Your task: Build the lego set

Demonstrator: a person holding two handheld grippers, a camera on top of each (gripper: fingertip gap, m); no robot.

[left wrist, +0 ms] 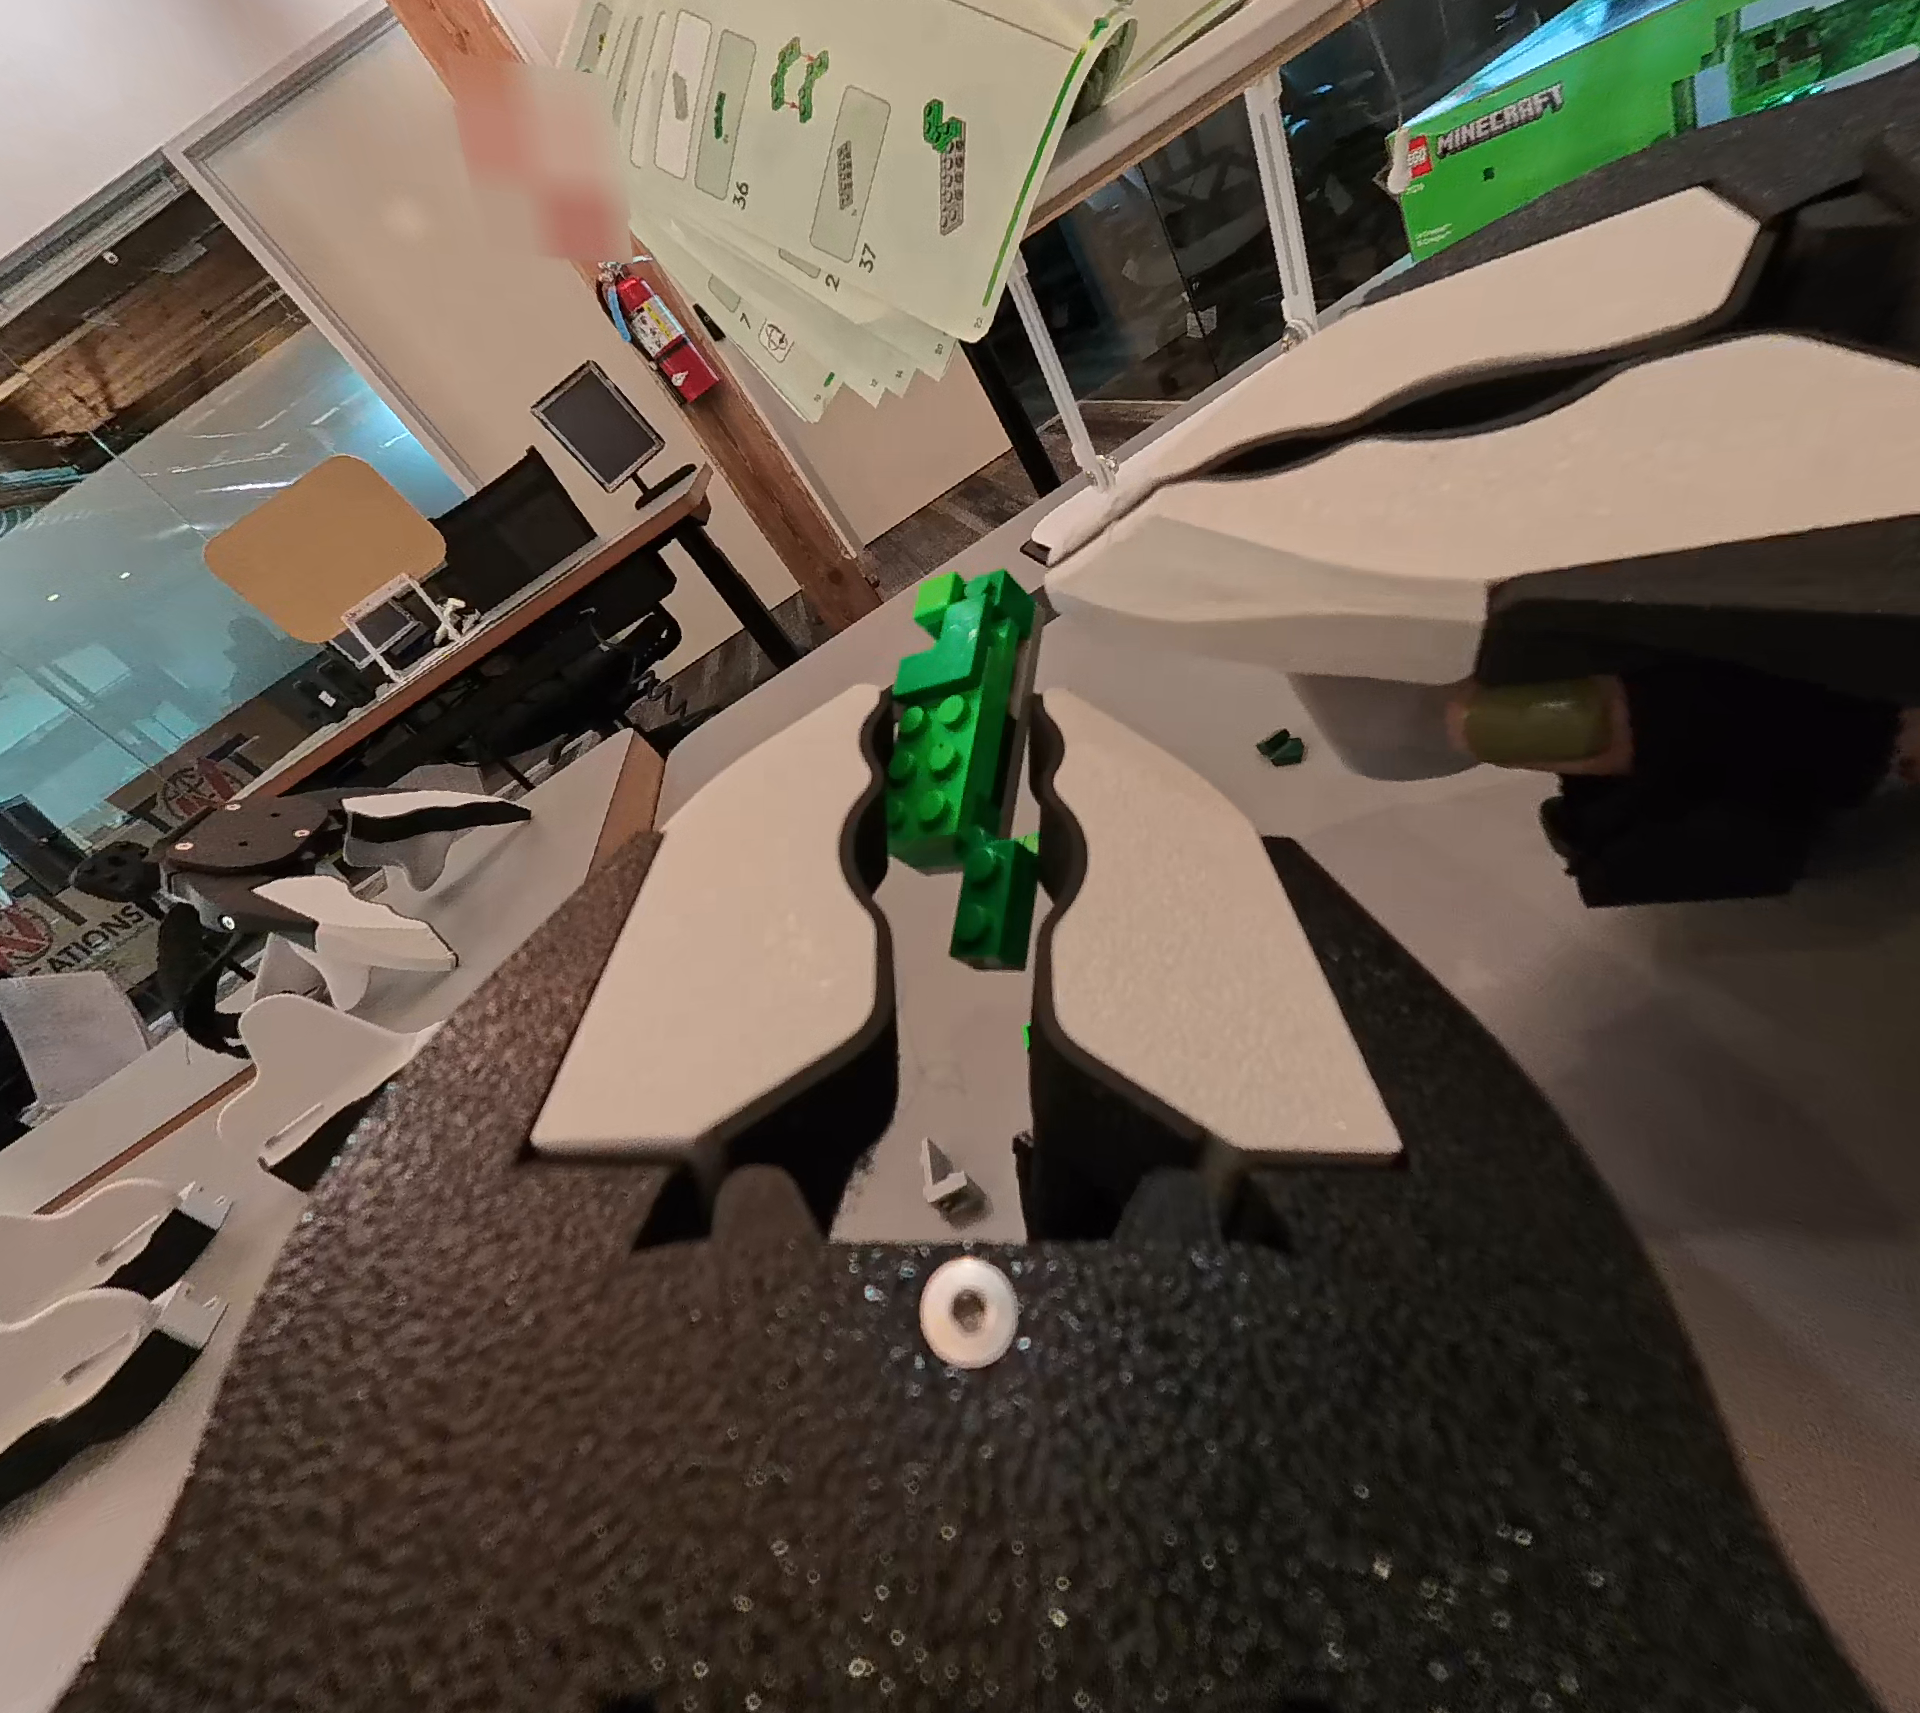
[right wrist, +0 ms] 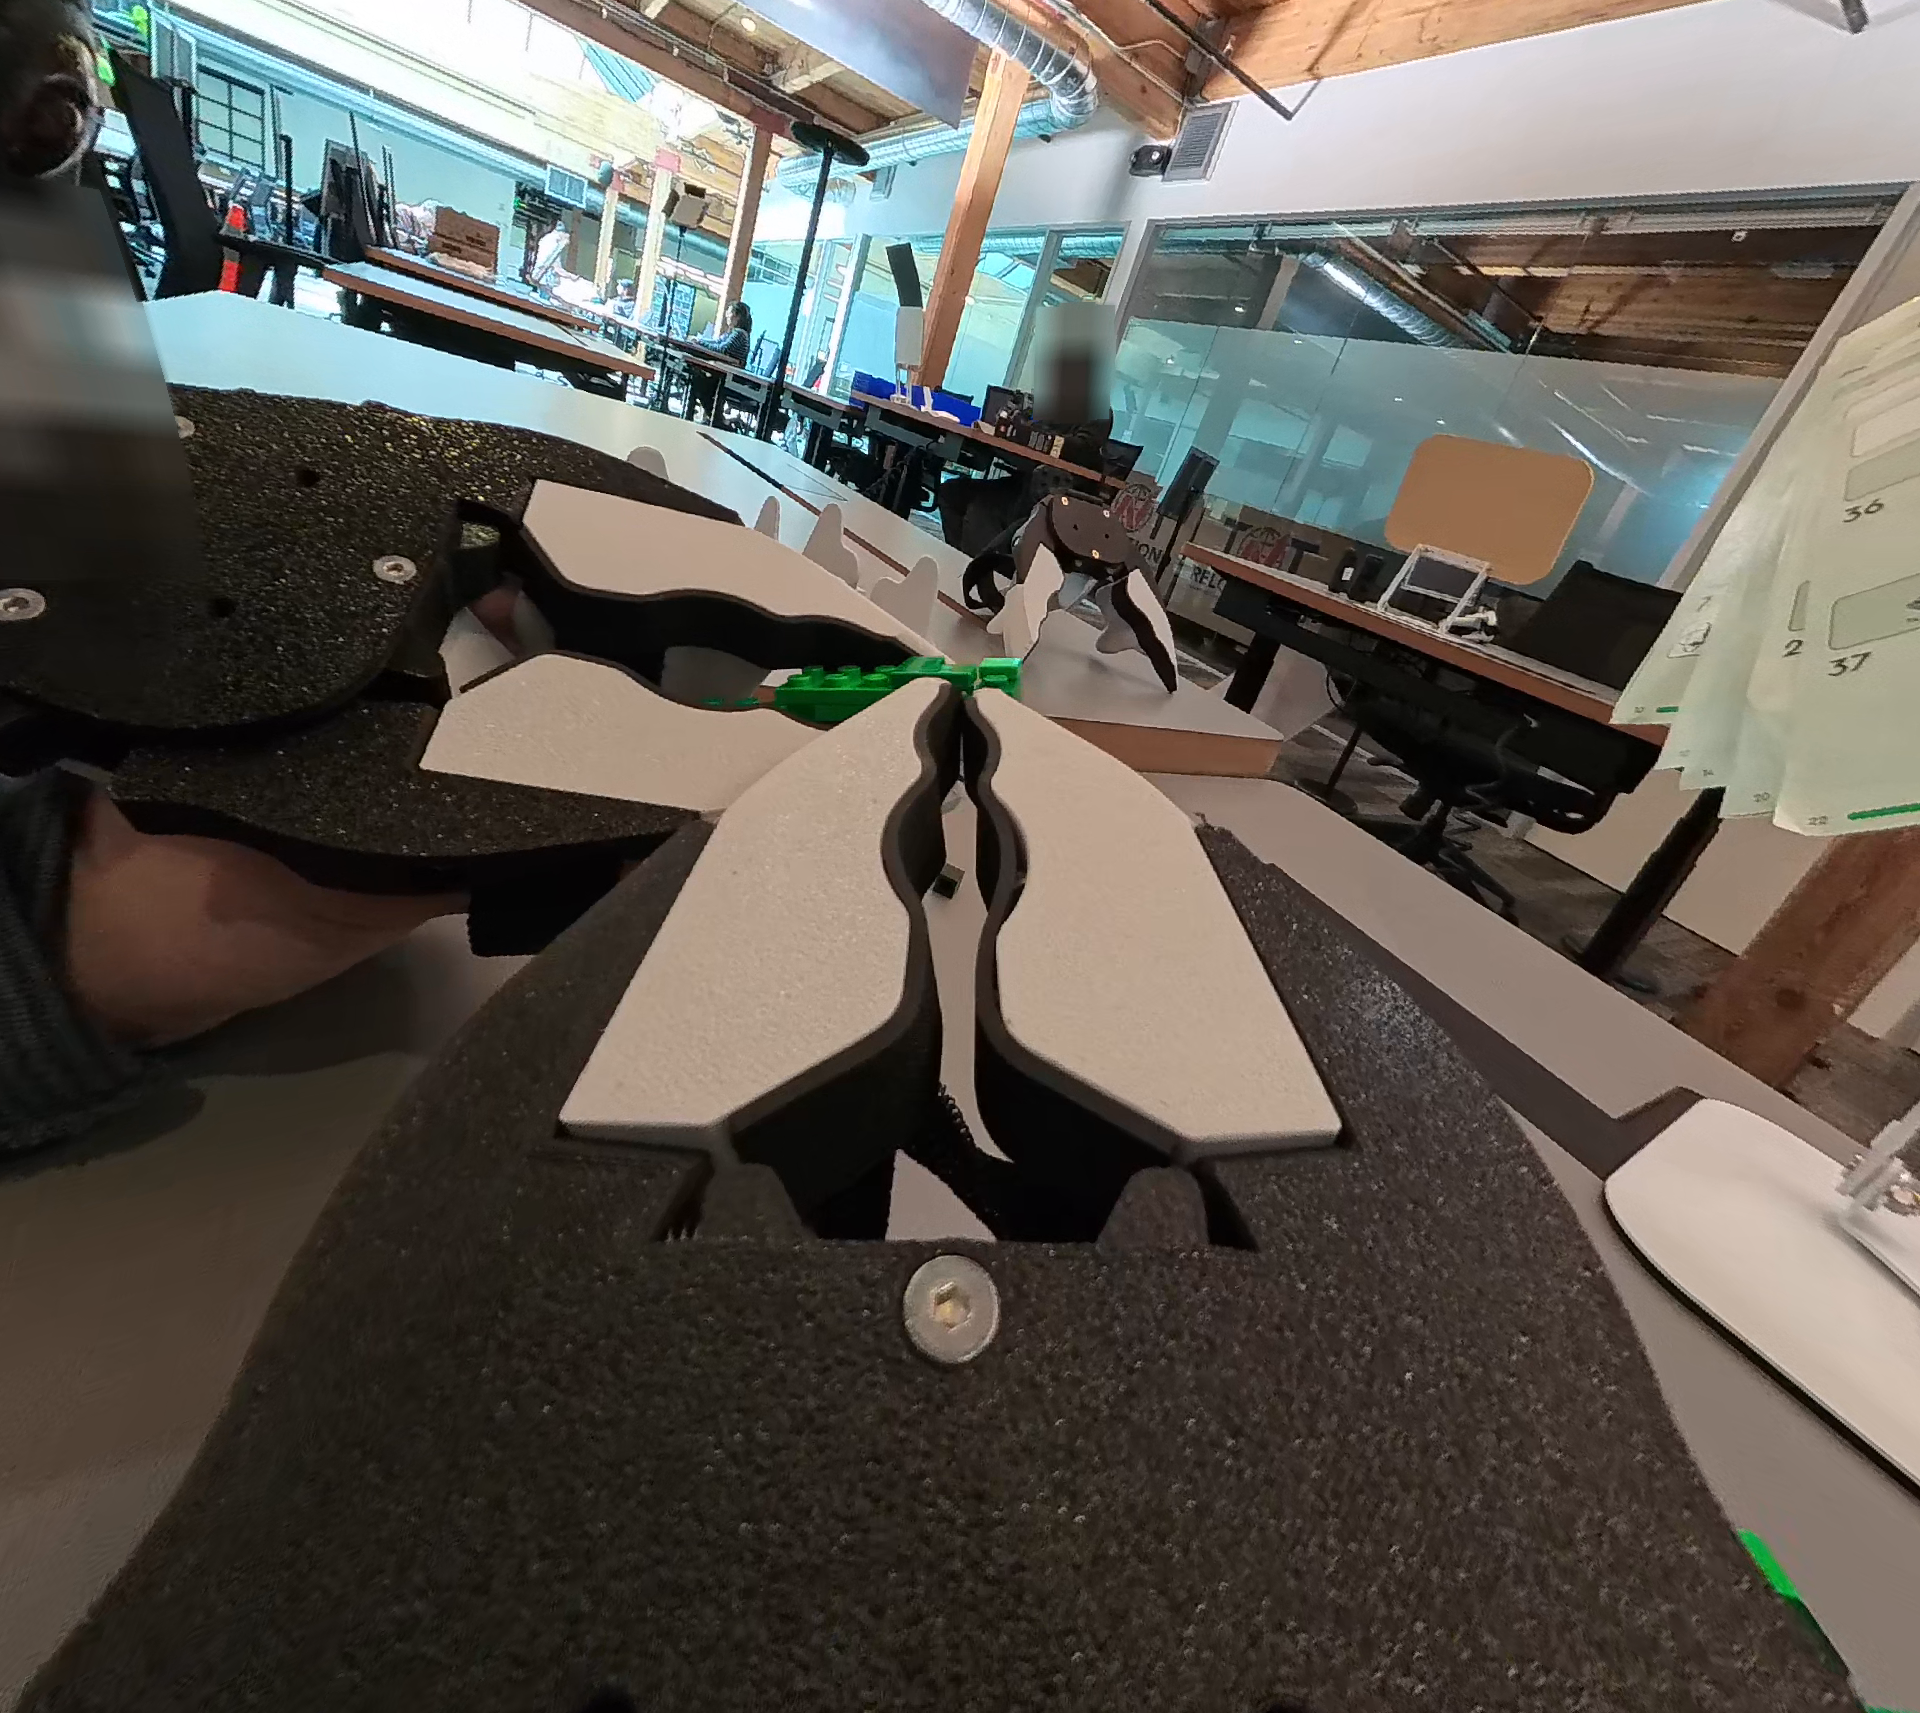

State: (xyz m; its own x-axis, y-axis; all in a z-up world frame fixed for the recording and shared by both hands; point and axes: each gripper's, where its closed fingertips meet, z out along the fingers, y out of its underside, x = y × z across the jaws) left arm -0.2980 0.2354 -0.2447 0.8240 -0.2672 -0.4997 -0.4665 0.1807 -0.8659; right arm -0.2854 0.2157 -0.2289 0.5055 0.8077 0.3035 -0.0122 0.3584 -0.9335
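At frame centre, the left gripper (left wrist: pixel 961 780) holds the green lego piece (left wrist: pixel 961 770) between narrow jaws. The right gripper (right wrist: pixel 961 707) comes from the right, jaws closed, tips touching the piece.

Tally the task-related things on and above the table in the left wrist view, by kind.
Green Lego assembly: 1, between the left gripper jaws
Loose dark green Lego piece: 1
Instruction booklet: 1
Green Lego box: 1
Hand-held grippers, counting the right gripper: 2
Total: 6
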